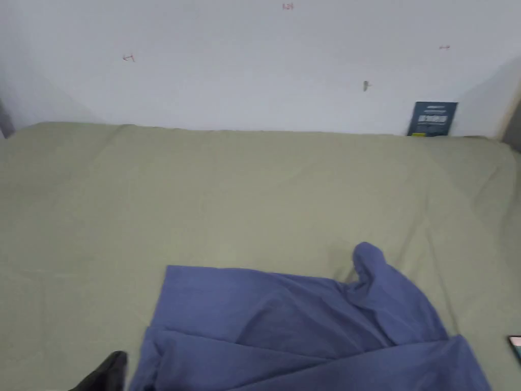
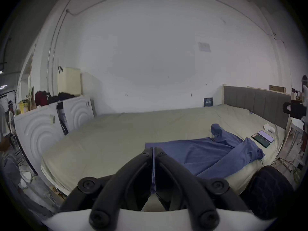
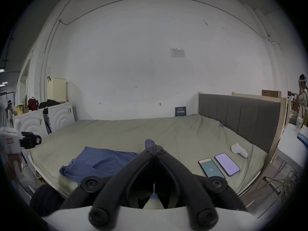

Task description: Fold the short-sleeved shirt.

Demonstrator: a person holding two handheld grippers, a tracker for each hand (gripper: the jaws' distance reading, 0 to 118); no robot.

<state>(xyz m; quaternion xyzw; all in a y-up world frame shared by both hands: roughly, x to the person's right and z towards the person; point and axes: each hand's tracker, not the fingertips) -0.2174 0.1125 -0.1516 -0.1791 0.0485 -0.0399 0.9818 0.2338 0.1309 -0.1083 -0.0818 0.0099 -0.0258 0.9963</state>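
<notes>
Blue shirt (image 1: 285,326) rumpled on bed (image 1: 152,203), near edge. Left gripper (image 2: 153,148) and right gripper (image 3: 155,147) both clenched, apparently empty. Soft, light, floppy; likely best pinched at hem corners.

- Wall (image 1: 254,66): plain white, a few small marks, a pipe climbing its left side.
- Bed (image 1: 254,193): pale green sheet, against the wall.
- Headboard (image 3: 240,118): grey, padded, wood-framed.
- Blue card (image 1: 432,118): leaning on the wall.
- White cabinets (image 2: 50,123): ring-patterned fronts, bags on top.
- Floor: cluttered, cables beside the bed.
</notes>
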